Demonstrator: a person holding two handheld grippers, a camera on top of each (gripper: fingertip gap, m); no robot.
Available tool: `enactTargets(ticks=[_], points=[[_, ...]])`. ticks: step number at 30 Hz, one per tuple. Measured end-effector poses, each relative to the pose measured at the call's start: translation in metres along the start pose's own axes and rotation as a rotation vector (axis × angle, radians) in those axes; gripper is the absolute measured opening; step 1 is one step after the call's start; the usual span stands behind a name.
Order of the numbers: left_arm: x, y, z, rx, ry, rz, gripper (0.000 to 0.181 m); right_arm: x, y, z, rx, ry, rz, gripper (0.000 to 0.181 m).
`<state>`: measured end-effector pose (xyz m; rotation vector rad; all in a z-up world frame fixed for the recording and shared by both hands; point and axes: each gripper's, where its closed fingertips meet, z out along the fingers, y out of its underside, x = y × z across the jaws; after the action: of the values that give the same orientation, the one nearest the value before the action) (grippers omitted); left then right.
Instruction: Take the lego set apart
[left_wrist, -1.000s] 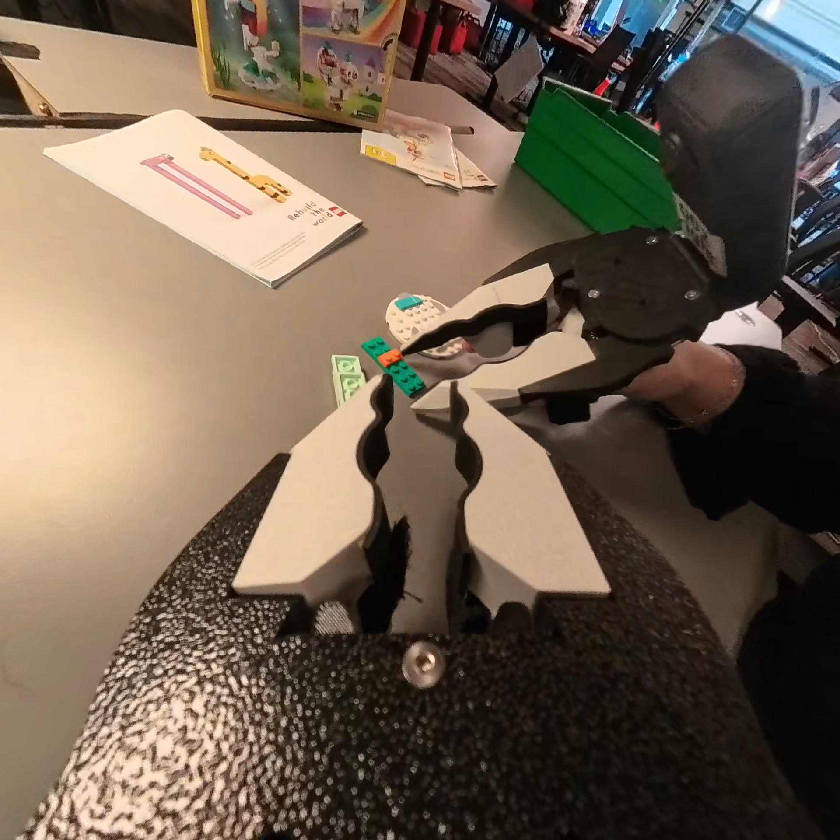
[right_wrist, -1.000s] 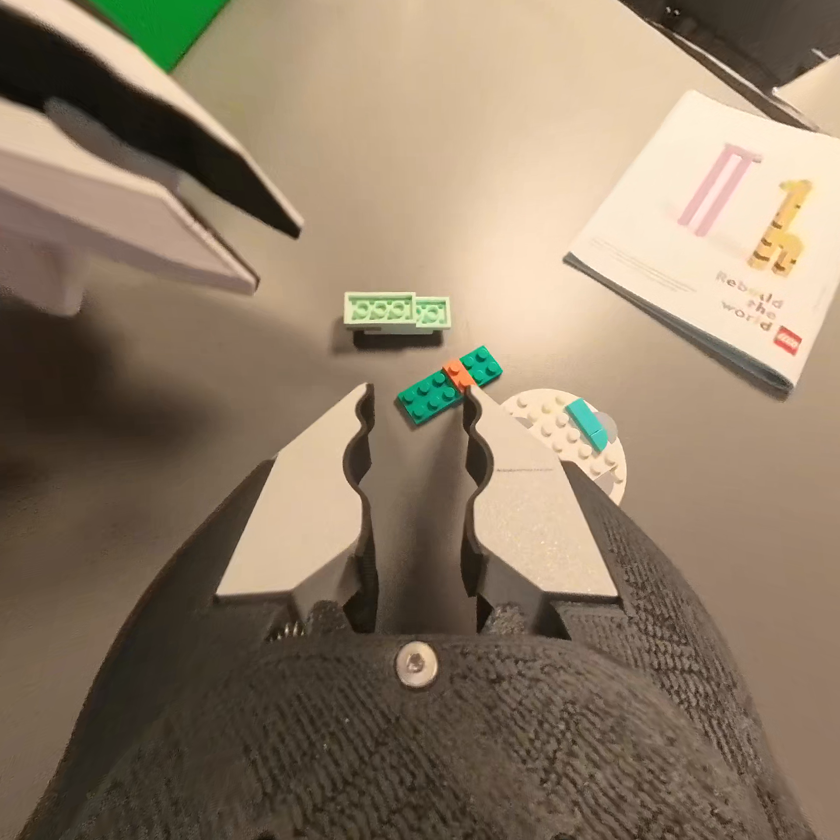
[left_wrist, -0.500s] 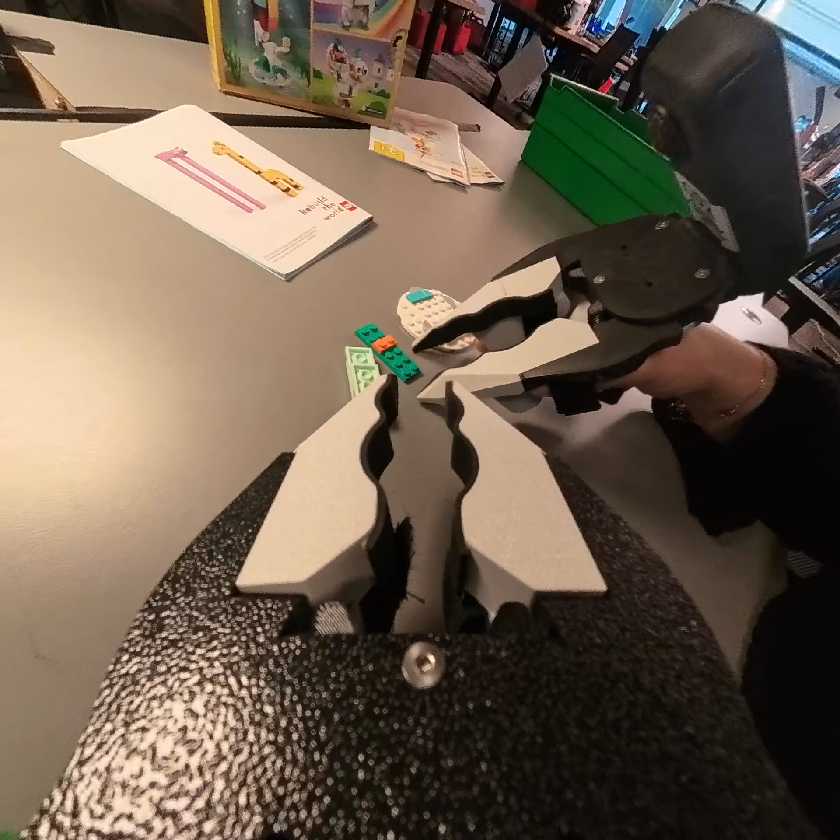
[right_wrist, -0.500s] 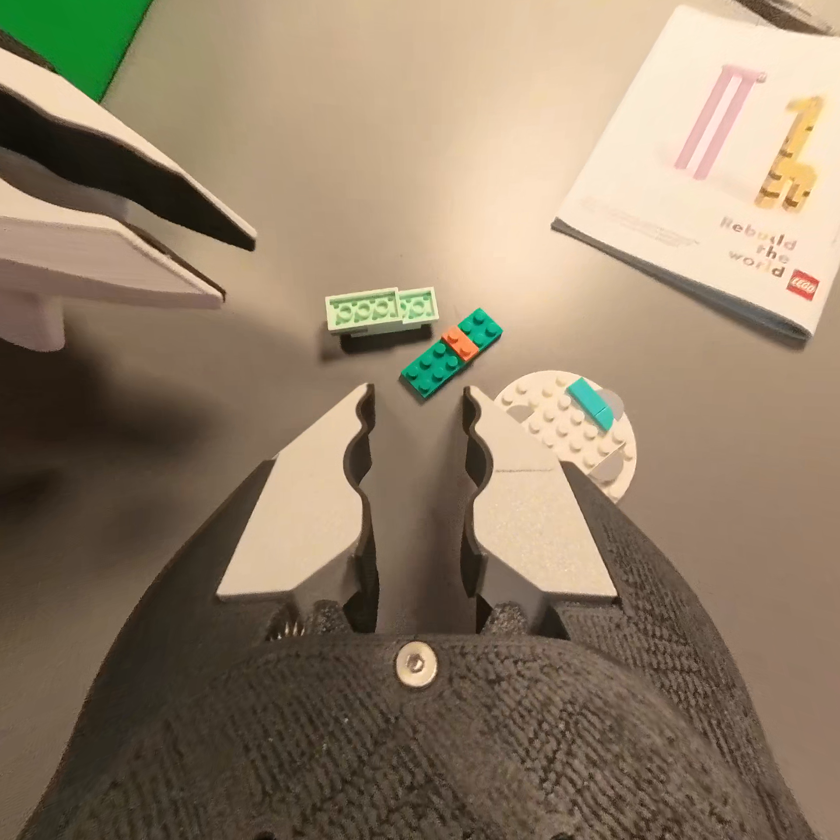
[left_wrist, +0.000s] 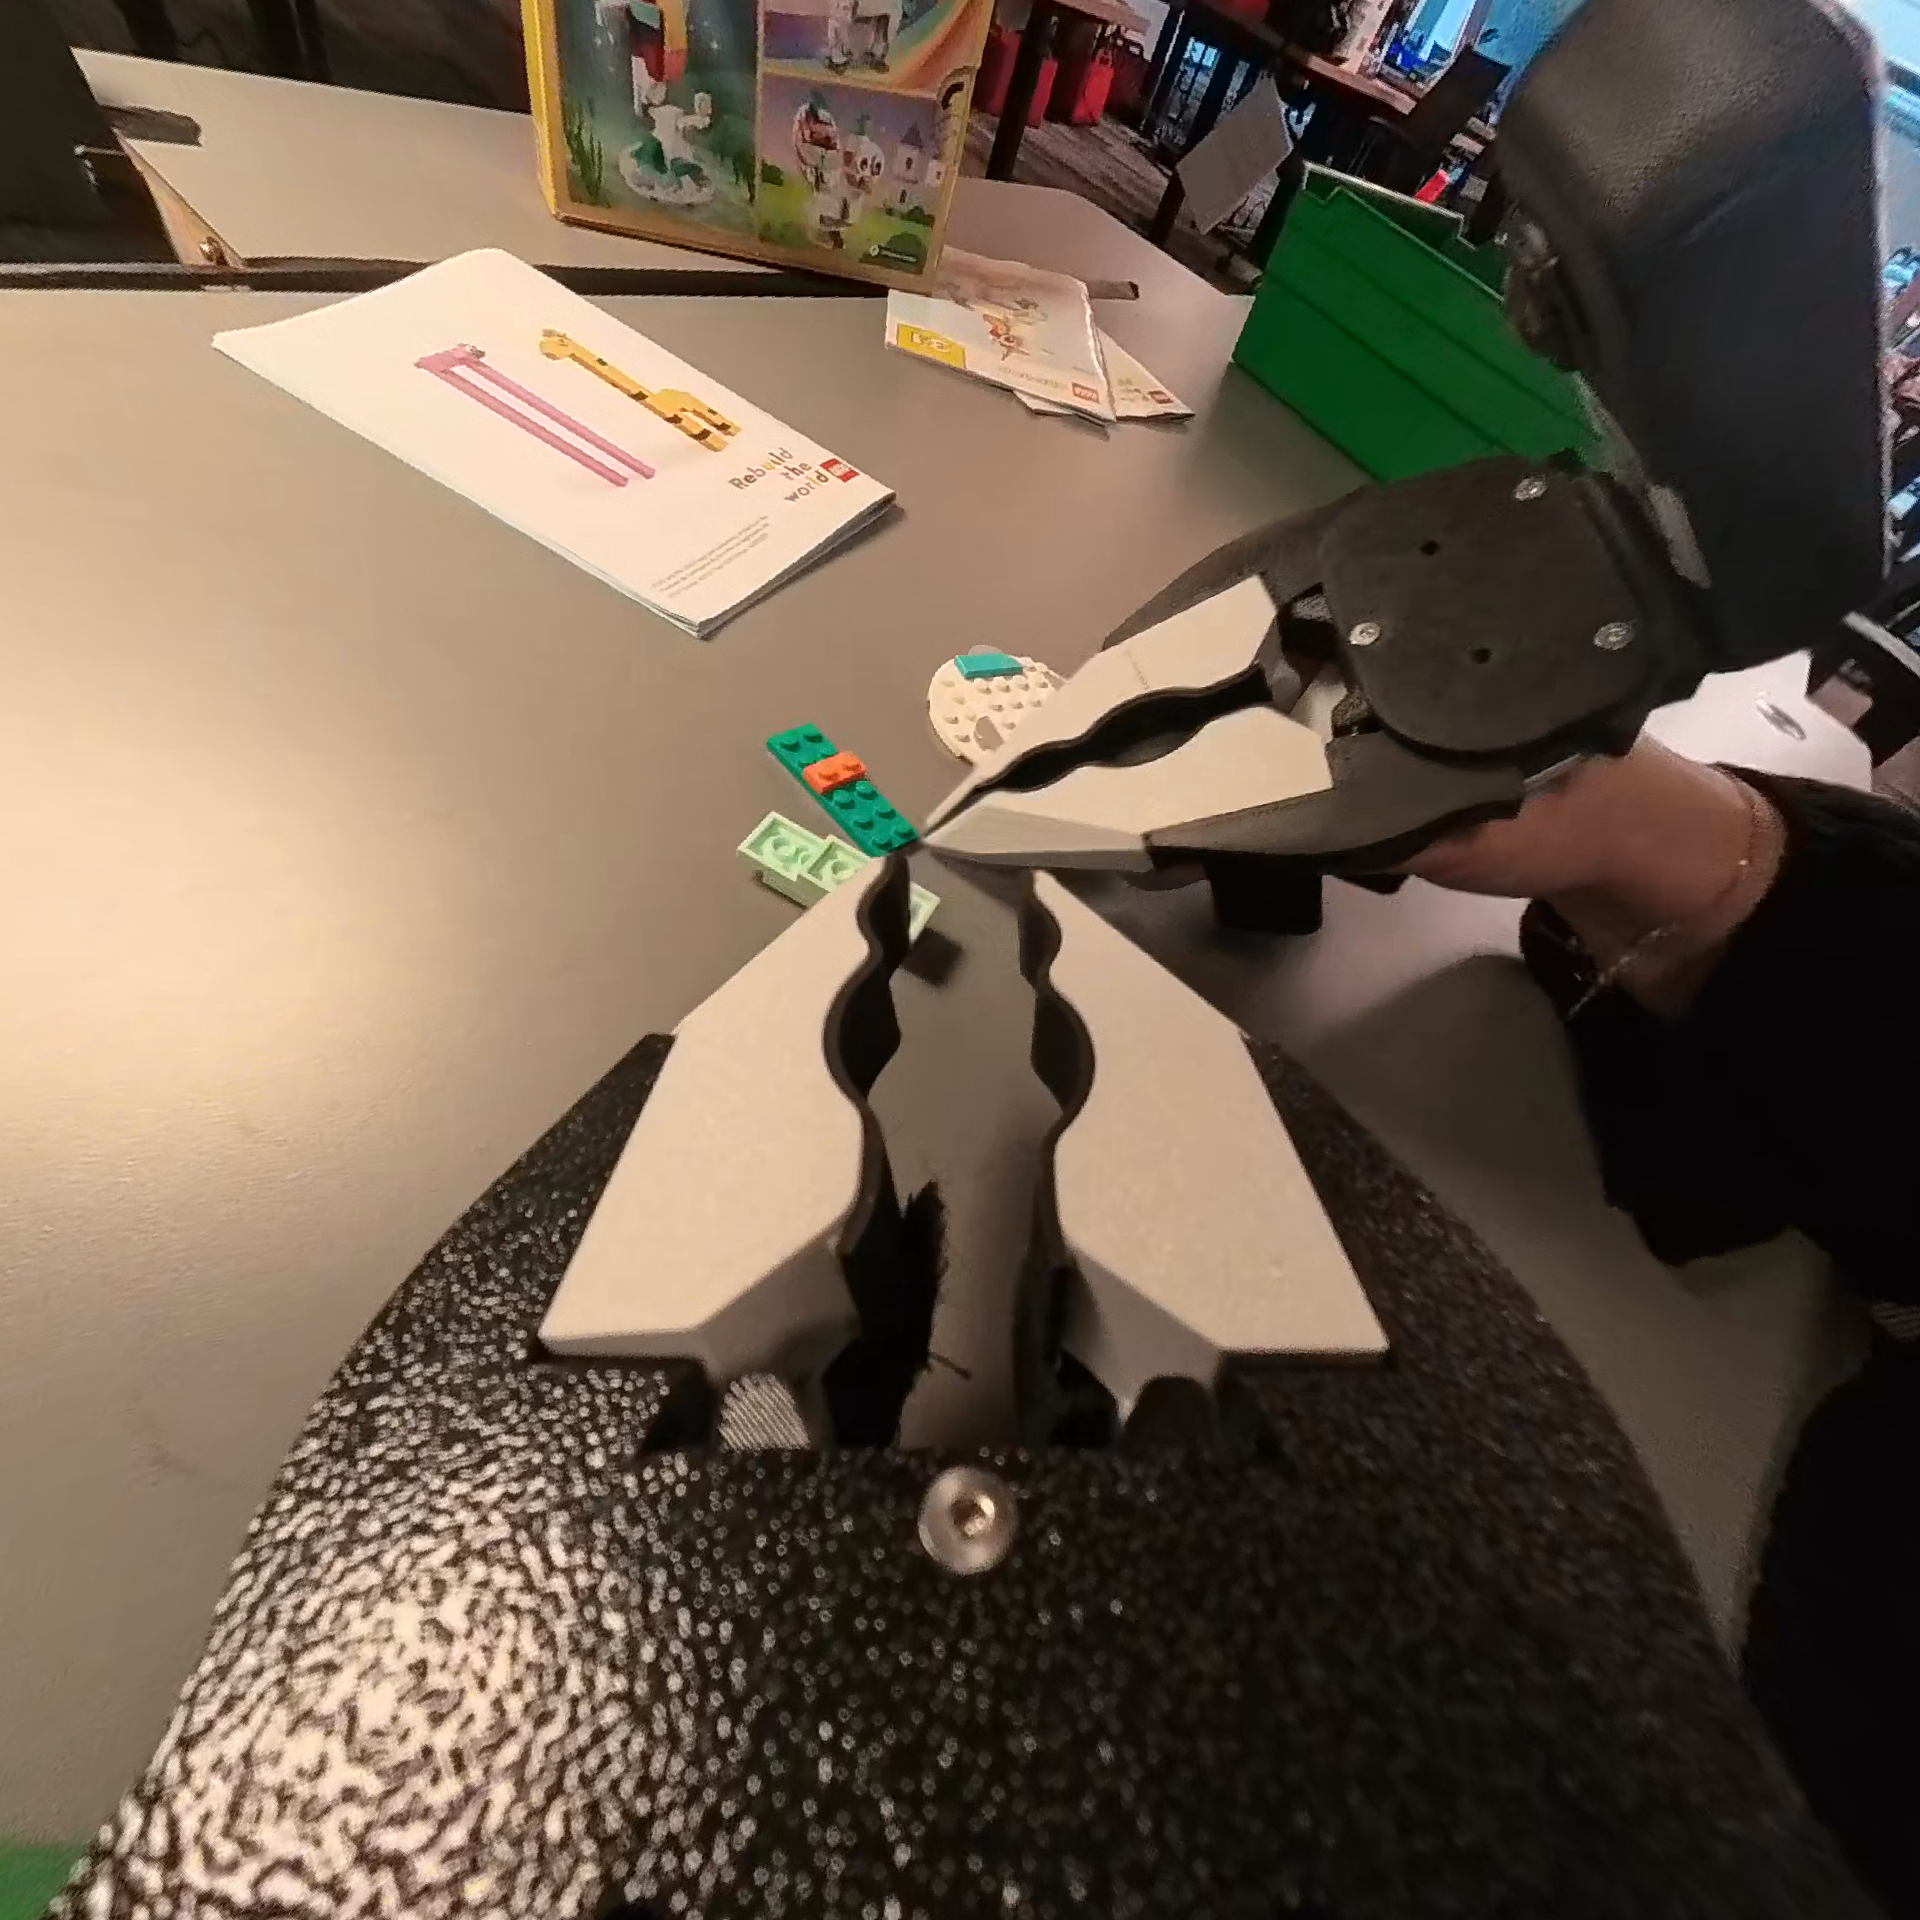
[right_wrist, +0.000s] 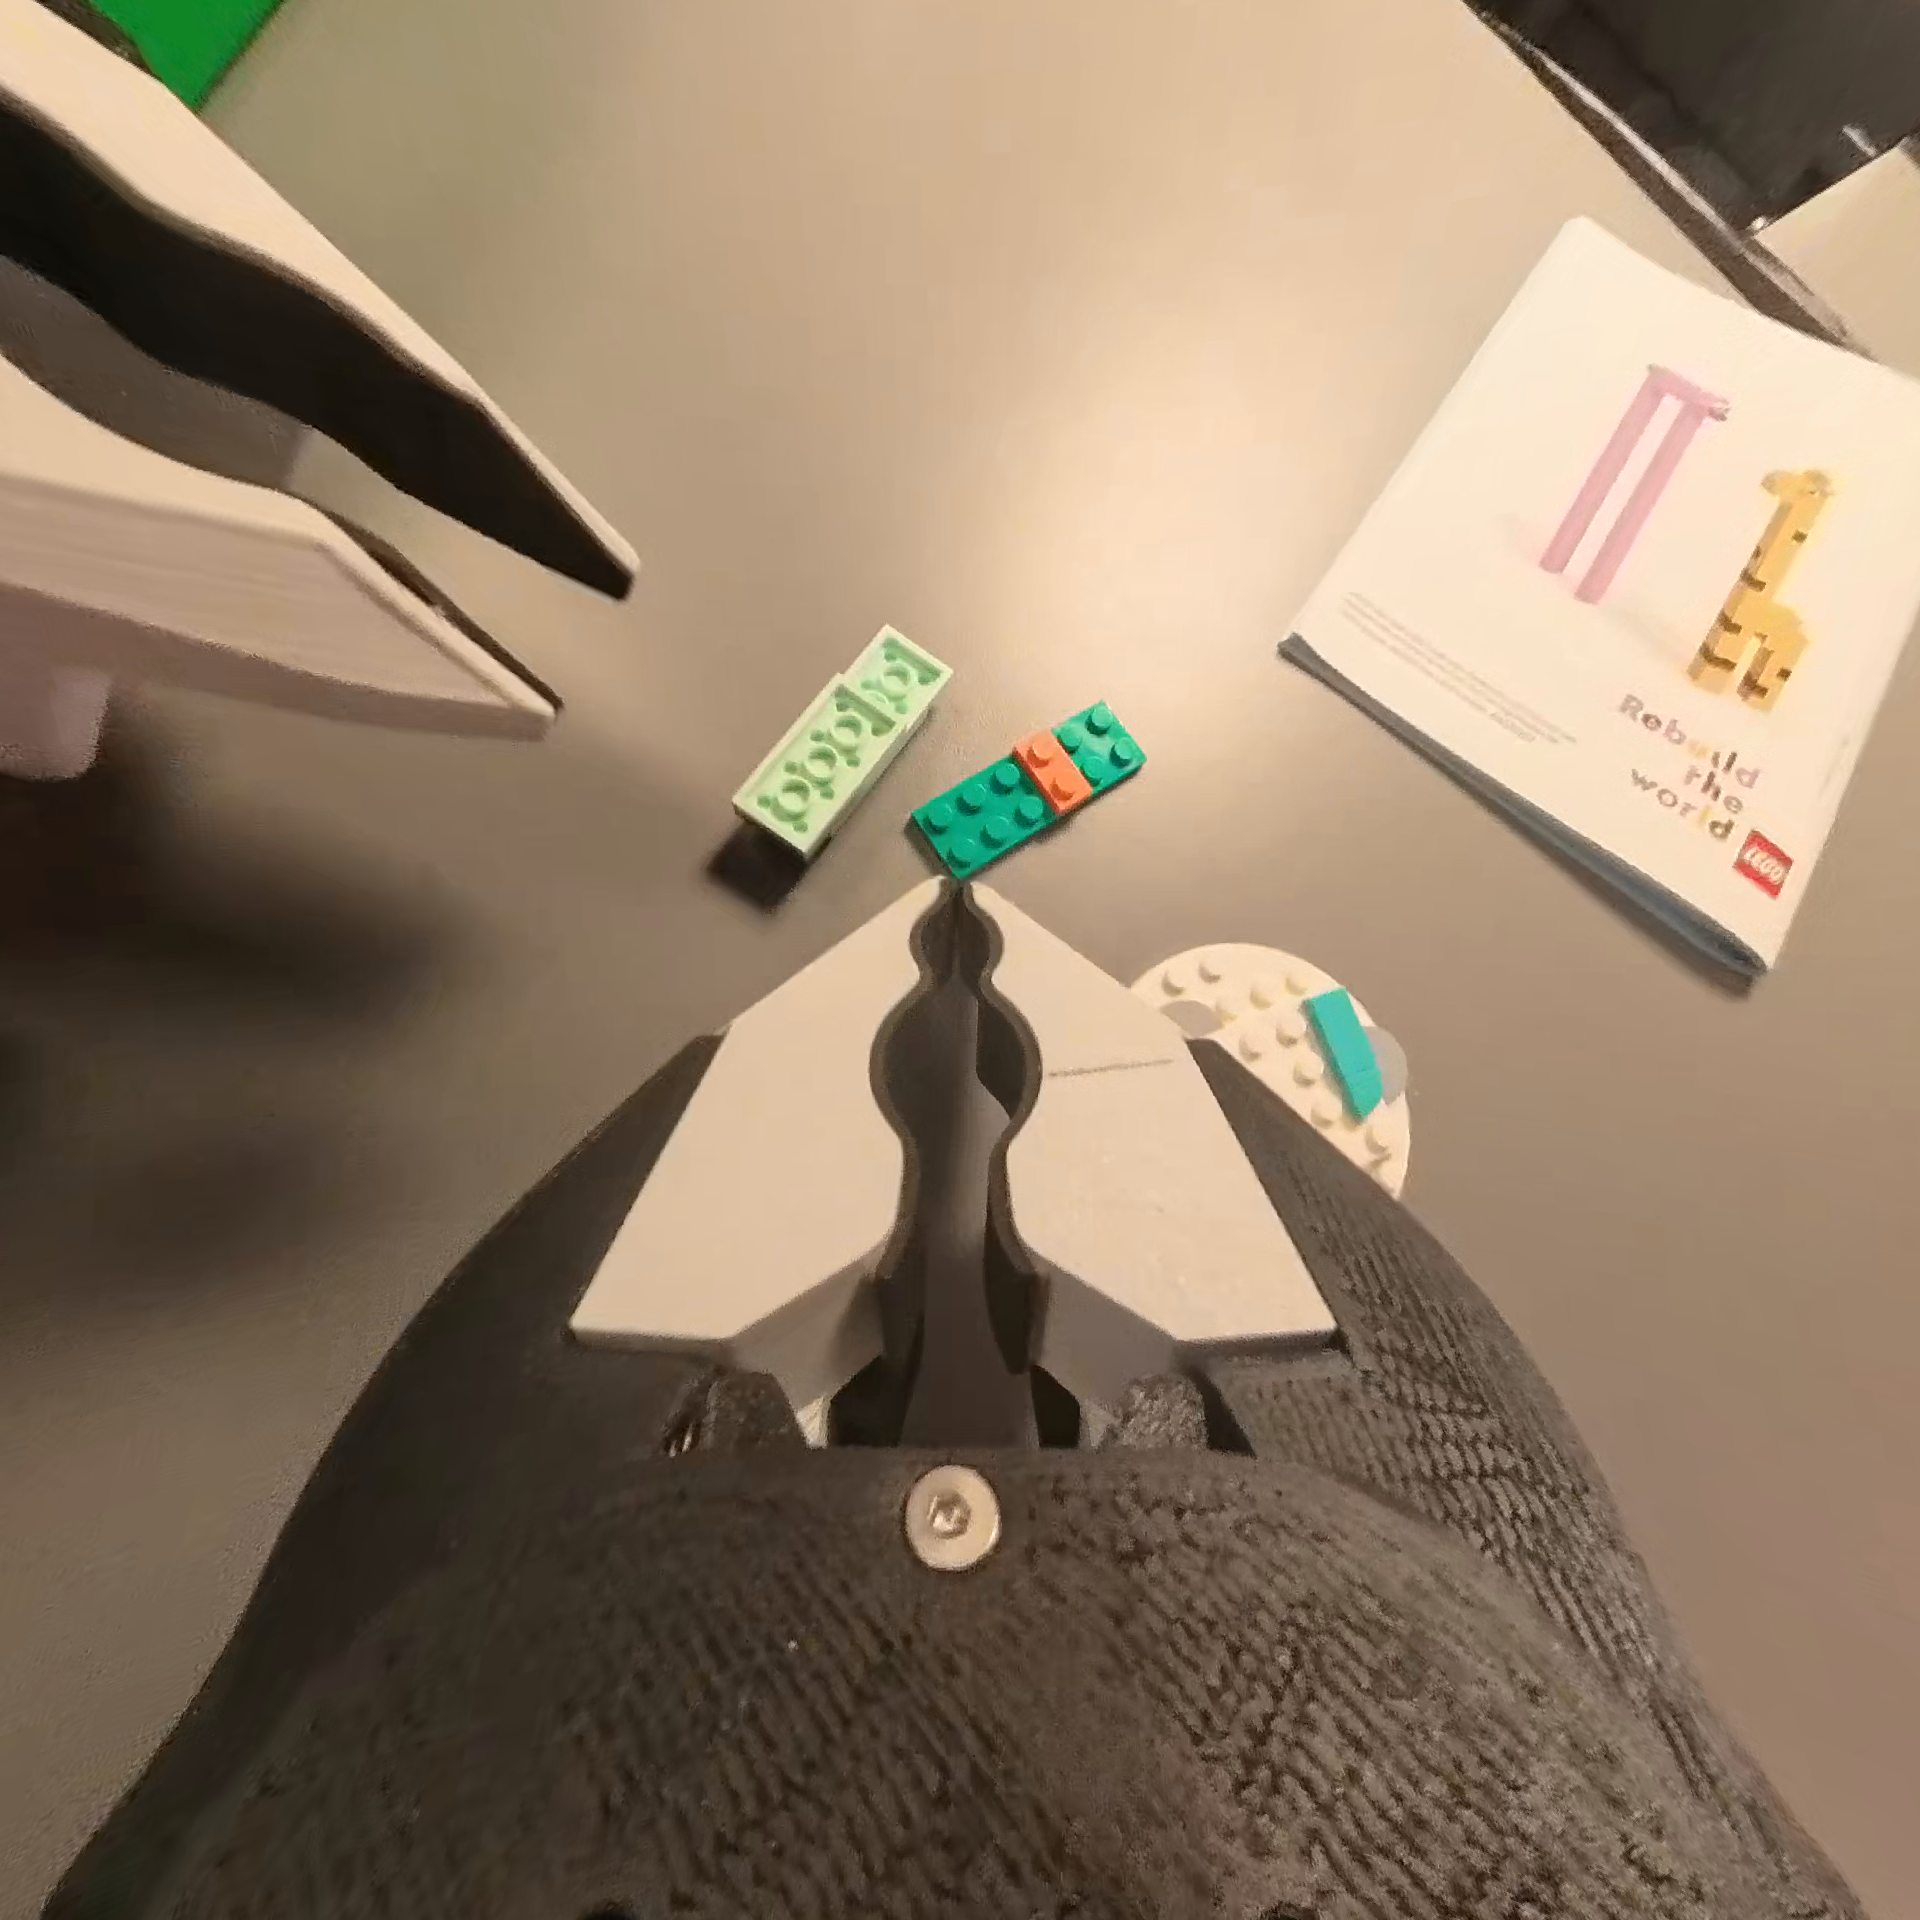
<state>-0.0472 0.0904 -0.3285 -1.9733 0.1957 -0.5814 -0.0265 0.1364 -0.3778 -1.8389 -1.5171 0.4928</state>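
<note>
Green plate (right_wrist: 1029, 798) just beyond closed right tongs (right_wrist: 957, 889); left tongs (left_wrist: 961, 883) apart.

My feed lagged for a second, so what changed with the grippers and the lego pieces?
The right gripper closed from open to shut, empty, tips at the near end of the dark green studded plate carrying the small orange plate. The pale green upside-down plate pair rotated. The left gripper stayed open; the white round plate and booklet stayed put.
</note>
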Motion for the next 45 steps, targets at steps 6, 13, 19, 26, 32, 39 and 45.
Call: enactTargets(ticks=[6,13,19,26,32,39,45], points=[[-0.002,0.001,0.001,0.001,-0.011,0.006,0.019,0.004,-0.003,0.002,0.030,-0.090,0.151,0.026],[-0.006,0.000,-0.001,0.004,-0.022,0.010,0.018,0.010,-0.022,0.019,0.020,-0.134,0.298,0.037],[-0.006,0.000,-0.001,0.006,-0.024,0.016,0.018,0.007,-0.027,0.029,-0.026,-0.053,0.162,0.033],[-0.009,-0.004,-0.004,0.029,-0.049,0.039,0.018,-0.009,-0.023,0.017,0.071,-0.115,-0.079,0.014],[0.005,0.000,0.002,0.010,0.042,0.000,0.025,-0.031,-0.030,-0.038,0.425,-0.138,-0.497,0.014],[0.044,0.009,0.006,-0.035,0.314,-0.106,0.006,-0.048,-0.027,-0.067,0.550,-0.142,-0.687,0.014],[0.046,0.005,0.007,-0.001,0.349,-0.150,0.019,-0.052,-0.028,-0.075,0.588,-0.163,-0.726,0.013]])
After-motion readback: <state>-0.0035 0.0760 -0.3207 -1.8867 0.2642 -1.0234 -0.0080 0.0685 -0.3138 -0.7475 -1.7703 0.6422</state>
